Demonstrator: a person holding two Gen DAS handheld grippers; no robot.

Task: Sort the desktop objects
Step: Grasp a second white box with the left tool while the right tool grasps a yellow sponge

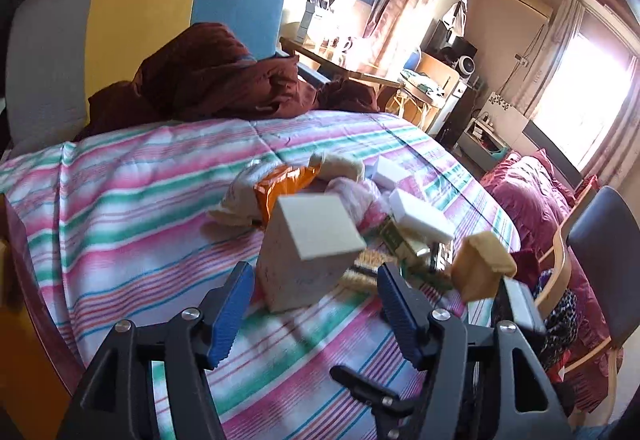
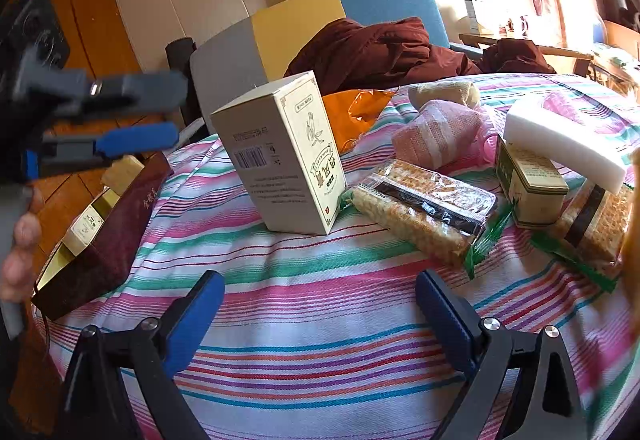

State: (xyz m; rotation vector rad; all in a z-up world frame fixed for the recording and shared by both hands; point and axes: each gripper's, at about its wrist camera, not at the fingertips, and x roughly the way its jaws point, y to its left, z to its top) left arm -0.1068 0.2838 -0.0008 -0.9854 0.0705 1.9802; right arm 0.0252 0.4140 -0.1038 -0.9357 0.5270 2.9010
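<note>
A striped cloth covers the table, and behind it stands a grey, yellow and blue chair heaped with dark red fabric. A maroon box tilts over the table's left edge, with small cream packets inside it. The tall cream carton stands upright near the middle of the cloth. To its right lie a cracker pack, a pink mesh pouch, an orange wrapper, a small green-and-cream tin and a white foam block resting across that tin. These crowd the carton's right side and rear.

The left gripper has its blue pads spread wide, and the carton sits just ahead, between them but not touched. The right gripper is also spread wide and empty, over bare cloth in front of the carton and the cracker pack. In the right wrist view the left gripper shows at the left edge, a hand below it. Open cloth lies before and left of the carton.
</note>
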